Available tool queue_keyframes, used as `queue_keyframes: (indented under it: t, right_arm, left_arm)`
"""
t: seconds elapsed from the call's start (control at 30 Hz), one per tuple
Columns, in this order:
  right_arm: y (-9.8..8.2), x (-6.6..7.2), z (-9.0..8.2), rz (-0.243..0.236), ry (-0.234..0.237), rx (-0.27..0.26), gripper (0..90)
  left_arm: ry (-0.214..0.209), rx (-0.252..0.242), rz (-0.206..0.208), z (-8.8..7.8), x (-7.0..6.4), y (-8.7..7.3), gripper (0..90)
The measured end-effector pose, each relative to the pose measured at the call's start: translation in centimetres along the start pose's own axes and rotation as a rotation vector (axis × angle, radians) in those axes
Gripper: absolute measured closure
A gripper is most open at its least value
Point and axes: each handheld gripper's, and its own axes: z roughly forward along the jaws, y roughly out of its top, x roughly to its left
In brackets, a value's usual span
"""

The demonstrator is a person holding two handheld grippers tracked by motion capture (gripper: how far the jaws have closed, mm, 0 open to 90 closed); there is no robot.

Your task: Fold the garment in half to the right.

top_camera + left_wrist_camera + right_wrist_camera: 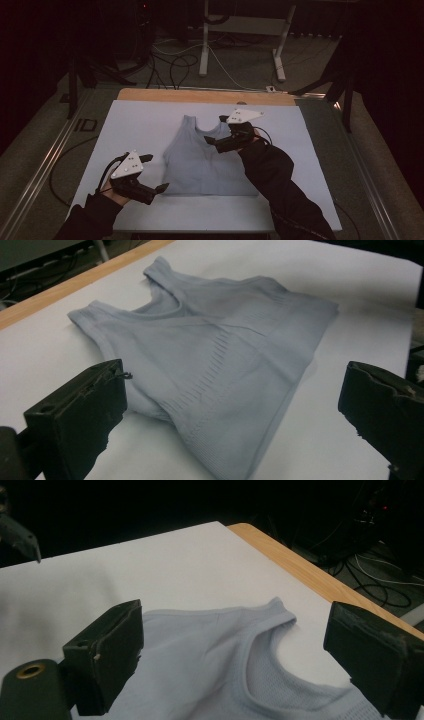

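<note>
While a pale blue tank top (202,160) lies flat at the middle of the white sheet (145,125) covering the table (200,95), both grippers hover at it. Left gripper (155,172) sits at the top's 8 o'clock, by the lower left hem corner, jaws spread wide, holding nothing. Right gripper (216,131) is at the top's 1 o'clock, over the right shoulder strap, jaws also wide apart and empty. Straps point to 12 o'clock, toward the bare wooden table edge. Cables (175,62) lie on the floor beyond.
</note>
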Motion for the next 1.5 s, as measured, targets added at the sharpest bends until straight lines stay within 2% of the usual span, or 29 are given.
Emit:
queue_keyframes:
  t: [0.2, 0.27, 0.33, 0.53, 0.6, 0.83, 0.93, 1.1, 1.17, 1.3, 1.33, 1.4, 1.5]
  right_arm:
    - [0.2, -0.4, 2.0, 0.022, 0.011, 0.017, 9.0]
    - [0.3, -0.4, 2.6, 0.025, 0.018, 0.025, 9.1]
    - [0.4, -0.5, 3.1, 0.017, 0.014, 0.033, 9.1]
    - [0.6, -0.8, 4.7, 0.041, 0.006, 0.048, 9.1]
    - [0.6, -1.1, 5.3, 0.025, 0.009, 0.049, 9.1]
    - [0.6, -1.5, 7.1, 0.055, 0.009, 0.056, 9.1]
    - [0.8, -1.7, 8.0, 0.063, 0.006, 0.064, 9.1]
    - [1.1, -1.8, 9.6, 0.061, -0.007, 0.079, 9.1]
    - [1.2, -1.9, 10.2, 0.080, -0.010, 0.079, 9.0]
    - [1.3, -2.1, 11.5, 0.114, -0.056, 0.090, 9.0]
    - [1.3, -2.2, 11.8, 0.137, -0.052, 0.095, 9.0]
    - [1.4, -2.5, 12.3, 0.141, -0.069, 0.109, 9.0]
    - [1.4, -2.9, 13.0, 0.174, -0.085, 0.120, 9.1]
  left_arm:
    - [0.018, 0.021, -0.008, 1.1, -0.4, -0.2, 0.3]
    - [0.024, 0.030, 0.001, 1.4, -0.6, -0.2, 0.3]
    - [0.030, 0.030, -0.013, 1.7, -0.7, -0.3, 0.3]
    - [0.072, 0.051, -0.020, 2.7, -1.2, -0.6, 0.3]
    - [0.075, 0.058, -0.029, 3.0, -1.3, -0.8, 0.3]
    - [0.110, 0.068, -0.054, 3.5, -1.5, -1.2, 0.3]
    - [0.106, 0.088, -0.107, 3.8, -1.5, -1.2, 0.3]
    - [0.094, 0.105, -0.148, 4.2, -1.3, -1.6, 0.3]
    - [0.107, 0.116, -0.155, 4.4, -1.4, -1.8, 0.4]
    - [0.112, 0.143, -0.168, 4.7, -1.5, -2.3, 0.3]
    - [0.117, 0.149, -0.164, 4.7, -1.5, -2.4, 0.3]
    - [0.124, 0.169, -0.156, 4.9, -1.6, -2.6, 0.4]
    - [0.128, 0.190, -0.159, 5.0, -1.6, -3.0, 0.4]
